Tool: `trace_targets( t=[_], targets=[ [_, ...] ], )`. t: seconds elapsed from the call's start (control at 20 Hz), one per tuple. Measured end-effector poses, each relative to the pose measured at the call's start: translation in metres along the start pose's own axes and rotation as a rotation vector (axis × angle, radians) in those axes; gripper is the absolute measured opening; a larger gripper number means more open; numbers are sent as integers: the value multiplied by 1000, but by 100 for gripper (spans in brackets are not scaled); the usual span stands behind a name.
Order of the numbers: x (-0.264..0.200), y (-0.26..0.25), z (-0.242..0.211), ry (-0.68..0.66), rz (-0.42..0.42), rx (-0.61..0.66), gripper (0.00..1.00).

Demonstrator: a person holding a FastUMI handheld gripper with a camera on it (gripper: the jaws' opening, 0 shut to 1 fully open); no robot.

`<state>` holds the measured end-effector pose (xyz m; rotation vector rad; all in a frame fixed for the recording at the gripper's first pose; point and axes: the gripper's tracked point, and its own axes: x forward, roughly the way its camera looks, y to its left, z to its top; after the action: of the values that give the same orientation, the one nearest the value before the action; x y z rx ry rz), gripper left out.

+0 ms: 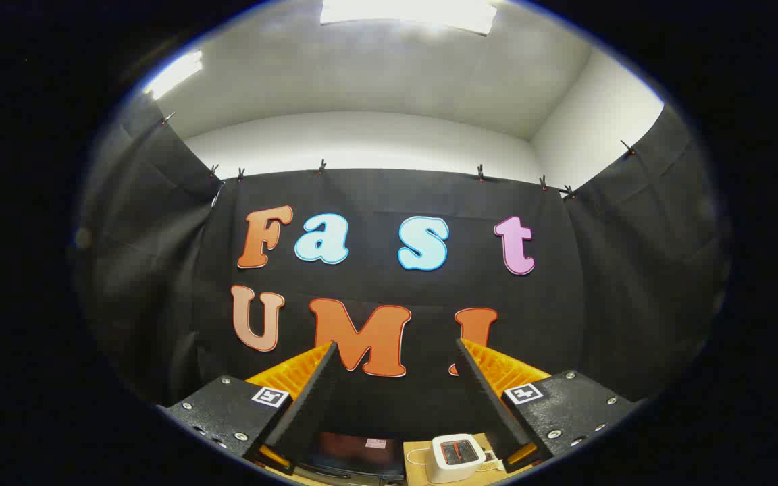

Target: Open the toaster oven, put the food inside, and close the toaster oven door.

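My gripper is raised and looks out over the table at the black cloth wall. Its fingers are open and spread wide, with nothing between them. Far below, between the finger bases, lies a dark box-shaped appliance that looks like the top of the toaster oven; its door is hidden from here. The gripper is well above it and touches nothing.
A small white device with a dark reddish panel on top sits on the wooden tabletop, to the right of the dark appliance. A thin white cord runs from its left side. Black cloth walls close in the booth on three sides.
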<state>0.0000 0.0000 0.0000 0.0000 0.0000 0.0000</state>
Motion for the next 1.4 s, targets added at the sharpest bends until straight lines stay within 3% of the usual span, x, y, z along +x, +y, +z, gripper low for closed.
trace_targets(
  t=[0.95, 1.4],
  targets=[
    [6, -17, -27, 88, -27, 34, 100],
    [7, 26, -102, 236, 51, 14, 100]
  ],
)
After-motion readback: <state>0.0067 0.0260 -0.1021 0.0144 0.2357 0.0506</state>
